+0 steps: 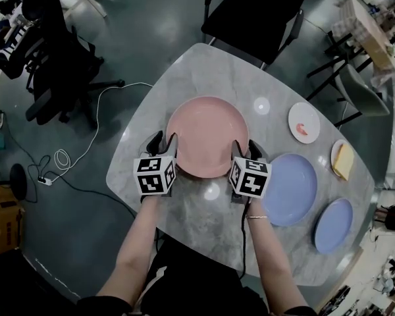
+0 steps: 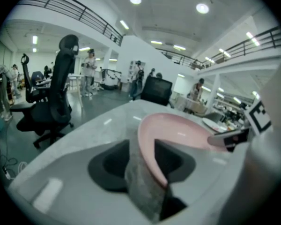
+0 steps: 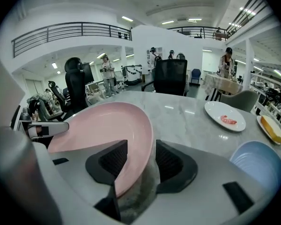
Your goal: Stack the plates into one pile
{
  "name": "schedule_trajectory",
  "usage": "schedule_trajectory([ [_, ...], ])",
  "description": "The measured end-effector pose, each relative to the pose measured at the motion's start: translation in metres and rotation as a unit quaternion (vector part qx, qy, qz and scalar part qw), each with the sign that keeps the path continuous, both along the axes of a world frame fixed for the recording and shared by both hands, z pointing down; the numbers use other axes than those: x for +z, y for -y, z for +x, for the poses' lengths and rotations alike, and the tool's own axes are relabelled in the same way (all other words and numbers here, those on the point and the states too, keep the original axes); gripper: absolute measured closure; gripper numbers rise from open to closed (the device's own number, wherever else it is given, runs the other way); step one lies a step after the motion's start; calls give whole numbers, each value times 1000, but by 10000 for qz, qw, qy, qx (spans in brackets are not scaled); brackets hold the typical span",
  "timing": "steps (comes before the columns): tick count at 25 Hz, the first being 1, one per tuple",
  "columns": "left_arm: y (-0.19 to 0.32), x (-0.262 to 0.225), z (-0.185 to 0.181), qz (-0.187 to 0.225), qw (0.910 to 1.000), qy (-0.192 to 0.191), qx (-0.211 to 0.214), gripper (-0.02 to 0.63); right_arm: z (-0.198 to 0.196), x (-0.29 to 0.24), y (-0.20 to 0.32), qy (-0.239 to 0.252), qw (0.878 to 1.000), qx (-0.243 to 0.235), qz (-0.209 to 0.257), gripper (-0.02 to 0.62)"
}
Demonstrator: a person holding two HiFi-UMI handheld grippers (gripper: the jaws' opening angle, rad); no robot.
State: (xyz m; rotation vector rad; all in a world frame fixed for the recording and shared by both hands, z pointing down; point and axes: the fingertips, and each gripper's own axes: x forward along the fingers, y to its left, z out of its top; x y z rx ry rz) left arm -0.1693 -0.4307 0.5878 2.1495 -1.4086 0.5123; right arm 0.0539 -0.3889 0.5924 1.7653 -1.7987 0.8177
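Straddling the near left rim of the pink plate (image 1: 207, 135), sitting on the middle of the tabletop (image 1: 204, 71), with the left gripper (image 1: 163, 139), holding its jaws apart and not clamping the rim. Straddling the near right rim with the right gripper (image 1: 246, 147), holding its jaws wide apart and not pressing on the plate. Working just left of a large blue plate (image 1: 291, 188), with a small blue plate (image 1: 334, 225) lying at the near right and a white plate (image 1: 304, 121) at the far right.

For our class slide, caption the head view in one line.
The left tongs and right tongs each straddle the pink plate's rim on the grey table.
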Motion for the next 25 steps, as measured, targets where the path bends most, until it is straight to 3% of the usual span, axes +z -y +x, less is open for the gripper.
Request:
schedule_trajectory([
  [6,0,0,8,-2,9998,93,147,476,-5,0,0,150,9998,117,66,426],
  [16,-6,-25,1,213,9998,-30,-10,480,-16,-27,-16,336,9986,218,347,426],
  [25,-20,-78,40,678,9963,-152,513,489,15,-76,-60,224,9937,722,829,426],
])
